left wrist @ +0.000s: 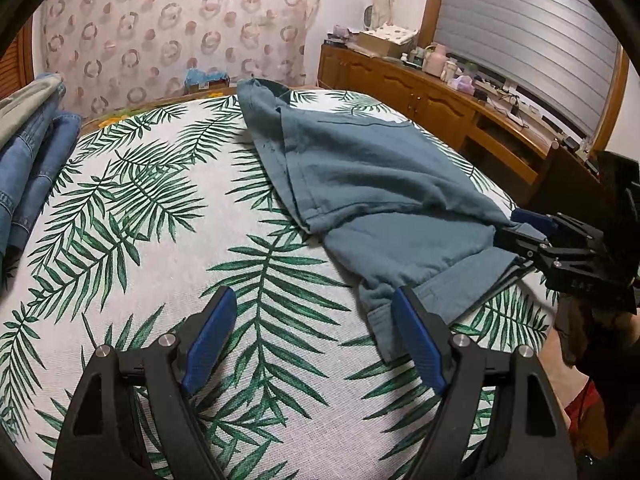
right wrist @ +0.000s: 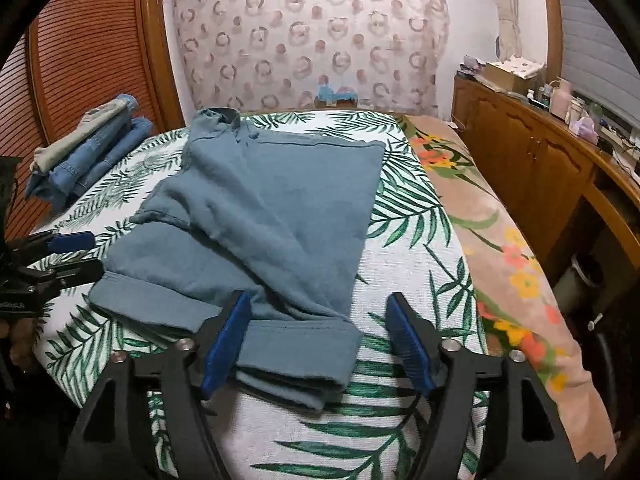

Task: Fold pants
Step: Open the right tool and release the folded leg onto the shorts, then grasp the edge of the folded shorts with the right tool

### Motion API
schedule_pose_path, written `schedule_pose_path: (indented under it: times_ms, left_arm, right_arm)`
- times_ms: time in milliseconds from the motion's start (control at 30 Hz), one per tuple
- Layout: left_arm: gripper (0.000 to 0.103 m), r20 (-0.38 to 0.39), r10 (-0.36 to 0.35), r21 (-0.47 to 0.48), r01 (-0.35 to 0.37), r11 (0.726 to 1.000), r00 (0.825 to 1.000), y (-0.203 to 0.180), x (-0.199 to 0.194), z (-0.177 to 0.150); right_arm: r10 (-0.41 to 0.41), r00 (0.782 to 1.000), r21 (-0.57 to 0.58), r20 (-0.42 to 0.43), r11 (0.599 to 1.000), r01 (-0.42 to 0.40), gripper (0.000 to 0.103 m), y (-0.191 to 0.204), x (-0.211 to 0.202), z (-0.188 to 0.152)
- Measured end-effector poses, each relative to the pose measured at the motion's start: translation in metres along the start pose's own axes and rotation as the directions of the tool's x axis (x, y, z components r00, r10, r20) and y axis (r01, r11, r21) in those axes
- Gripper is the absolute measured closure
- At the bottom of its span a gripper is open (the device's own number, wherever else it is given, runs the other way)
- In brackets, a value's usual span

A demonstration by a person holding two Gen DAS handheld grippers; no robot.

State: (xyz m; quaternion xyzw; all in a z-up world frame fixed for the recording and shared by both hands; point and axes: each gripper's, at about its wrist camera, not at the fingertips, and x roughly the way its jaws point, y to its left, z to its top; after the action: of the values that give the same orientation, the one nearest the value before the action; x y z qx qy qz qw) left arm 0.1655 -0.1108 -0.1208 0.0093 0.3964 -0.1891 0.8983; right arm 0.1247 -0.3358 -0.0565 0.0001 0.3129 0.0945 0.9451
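**One pair of teal pants on the bed, two open grippers at its cuffs**

We count one pair of teal pants lying on the palm-leaf sheet of the bed, waistband toward the far wall and the leg ends toward us. The cloth is doubled over itself, with a diagonal ridge running across the upper layer, and two hemmed cuffs show at the near end, one overlapping the other.

We hold two grippers. The left gripper hovers over the sheet with its two blue-padded fingers spread wide; the right-hand pad sits at the edge of the nearest cuff, and nothing is clamped between the pads. The right gripper is likewise spread wide, its left pad over the cuff fold, the other above bare sheet. In the left wrist view the right gripper shows at the pants' edge, and whether it touches the cloth there we cannot tell.

At the far left of the bed we see one stack of folded clothes: blue denim pieces with a pale garment on top. One flowered blanket runs along the right side, beside one long wooden cabinet cluttered with small items. One ring-patterned curtain covers the far wall.
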Motion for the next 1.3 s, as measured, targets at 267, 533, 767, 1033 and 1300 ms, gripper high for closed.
schedule_pose_path:
  times_ms: [267, 533, 767, 1033, 1300]
  left_arm:
    - [0.022, 0.005, -0.007, -0.009, 0.007, 1.0, 1.0, 0.0, -0.003, -0.001]
    - [0.022, 0.054, 0.011, -0.049, -0.008, 0.999, 0.998, 0.013, -0.02, 0.004]
    - [0.022, 0.158, 0.045, -0.051, -0.038, 0.998, 0.986, 0.032, -0.039, 0.013]
    - [0.022, 0.272, 0.076, -0.045, -0.066, 0.997, 0.959, 0.043, -0.064, 0.018]
    - [0.022, 0.256, 0.123, -0.074, -0.108, 0.991, 0.959, 0.057, -0.064, 0.019]
  right_arm:
    - [-0.006, 0.998, -0.016, -0.063, 1.0, 0.005, 0.02, 0.008, 0.004, 0.021]
    - [0.035, 0.999, -0.113, -0.001, 0.993, -0.035, 0.02, 0.034, -0.013, 0.043]
    - [0.103, 0.995, -0.191, 0.0, 0.976, -0.101, 0.02, 0.07, 0.007, 0.059]
    - [0.173, 0.985, -0.252, -0.02, 0.952, -0.172, 0.022, 0.095, 0.04, 0.074]
    - [0.189, 0.975, -0.356, -0.119, 0.908, -0.22, 0.036, 0.112, 0.067, 0.081]
